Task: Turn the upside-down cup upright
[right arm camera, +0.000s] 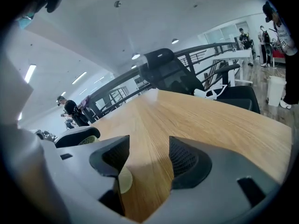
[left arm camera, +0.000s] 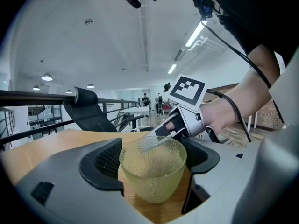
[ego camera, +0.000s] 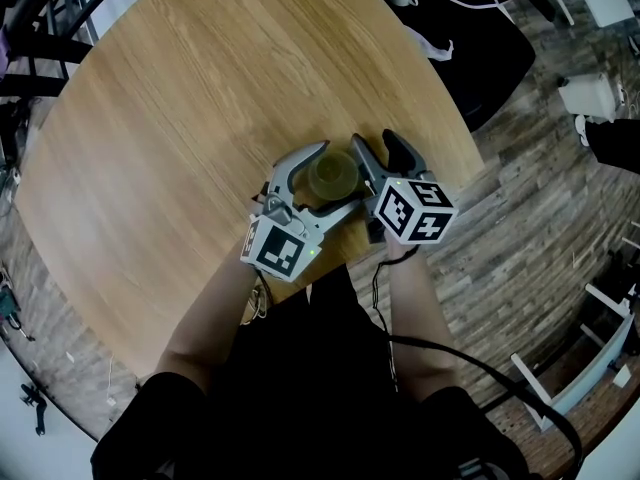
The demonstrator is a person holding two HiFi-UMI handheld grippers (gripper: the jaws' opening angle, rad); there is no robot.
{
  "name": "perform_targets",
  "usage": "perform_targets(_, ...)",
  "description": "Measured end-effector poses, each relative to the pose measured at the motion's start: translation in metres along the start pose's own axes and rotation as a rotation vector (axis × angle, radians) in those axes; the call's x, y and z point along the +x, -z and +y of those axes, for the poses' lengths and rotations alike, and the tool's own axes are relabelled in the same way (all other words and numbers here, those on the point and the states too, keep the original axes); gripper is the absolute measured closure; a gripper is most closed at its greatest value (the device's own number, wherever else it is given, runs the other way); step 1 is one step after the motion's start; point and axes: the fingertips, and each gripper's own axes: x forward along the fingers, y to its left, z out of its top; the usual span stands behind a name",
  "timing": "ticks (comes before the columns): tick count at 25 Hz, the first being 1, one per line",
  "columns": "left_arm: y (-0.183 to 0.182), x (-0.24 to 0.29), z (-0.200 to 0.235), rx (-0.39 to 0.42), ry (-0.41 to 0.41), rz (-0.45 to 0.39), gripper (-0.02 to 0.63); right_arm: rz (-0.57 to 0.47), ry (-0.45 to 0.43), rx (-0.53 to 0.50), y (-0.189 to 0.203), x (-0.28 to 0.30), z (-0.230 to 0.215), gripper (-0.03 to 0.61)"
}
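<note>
The cup (left arm camera: 153, 167) was already mouth-up: a pale yellow-green, see-through one with a bumpy texture. It stood near the table's (ego camera: 200, 118) edge closest to the person. From the head view it sat right between the jaws of the left gripper (ego camera: 335, 180). In the left gripper view the dark ribbed pads (left arm camera: 105, 160) looked snug against both sides of the cup, just under the rim, so that one had hold of it. I couldn't tell for sure whether the base was resting on the wood or a hair above it.

The right gripper (ego camera: 378, 146) was just beside the cup on the right, close against the left one. Its jaws stood wide apart with only bare tabletop between them in the right gripper view, so nothing gripped. Its marker cube (left arm camera: 187, 90) and the hand (left arm camera: 219, 118) holding it showed up right behind the cup in the left gripper view.

Further out there was a black office chair (right arm camera: 170, 73) at the far side of the round wooden table, and plank flooring (ego camera: 520, 218) around it.
</note>
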Motion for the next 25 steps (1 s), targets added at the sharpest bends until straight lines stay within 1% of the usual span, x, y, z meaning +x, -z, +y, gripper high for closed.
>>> perform_targets(3, -0.002, -0.003, -0.003, -0.01, -0.001, -0.022, 0.213, -0.007, 0.003, -0.021, -0.003, -0.003, 0.001, 0.31)
perform_targets(6, -0.013, -0.006, -0.001, -0.006, -0.008, -0.082, 0.213, -0.022, 0.013, -0.027, -0.007, -0.007, 0.0, 0.31)
perform_targets(8, -0.021, -0.011, 0.001, -0.005, -0.017, -0.106, 0.213, -0.039, 0.018, -0.031, -0.012, -0.013, 0.0, 0.31)
perform_targets(10, -0.034, -0.022, 0.005, -0.004, -0.044, -0.137, 0.213, -0.056, 0.021, -0.042, -0.018, -0.022, 0.001, 0.31)
perform_targets(12, -0.052, -0.038, 0.011, -0.028, -0.096, -0.179, 0.215, -0.083, 0.043, -0.074, -0.027, -0.039, 0.006, 0.32)
perform_targets(13, -0.061, -0.048, 0.017, -0.056, -0.138, -0.201, 0.232, -0.106, 0.066, -0.098, -0.034, -0.049, 0.01, 0.367)
perform_targets(14, -0.07, -0.058, 0.024, -0.099, -0.191, -0.223, 0.294, -0.134, 0.09, -0.126, -0.043, -0.06, 0.016, 0.459)
perform_targets(15, -0.078, -0.068, 0.031, -0.146, -0.244, -0.243, 0.386, -0.163, 0.106, -0.154, -0.052, -0.069, 0.025, 0.507)
perform_targets(16, -0.086, -0.076, 0.037, -0.182, -0.285, -0.256, 0.435, -0.189, 0.109, -0.179, -0.06, -0.077, 0.036, 0.531)
perform_targets(18, -0.099, -0.087, 0.046, -0.223, -0.341, -0.271, 0.572, -0.237, 0.089, -0.225, -0.075, -0.091, 0.061, 0.557)
perform_targets(19, -0.105, -0.092, 0.048, -0.239, -0.362, -0.277, 0.601, -0.257, 0.071, -0.246, -0.081, -0.096, 0.074, 0.565)
perform_targets(22, -0.116, -0.103, 0.045, -0.246, -0.404, -0.273, 0.605, -0.285, 0.015, -0.306, -0.088, -0.108, 0.111, 0.565)
perform_targets(25, -0.12, -0.113, 0.038, -0.257, -0.425, -0.253, 0.606, -0.295, -0.015, -0.363, -0.089, -0.113, 0.137, 0.566)
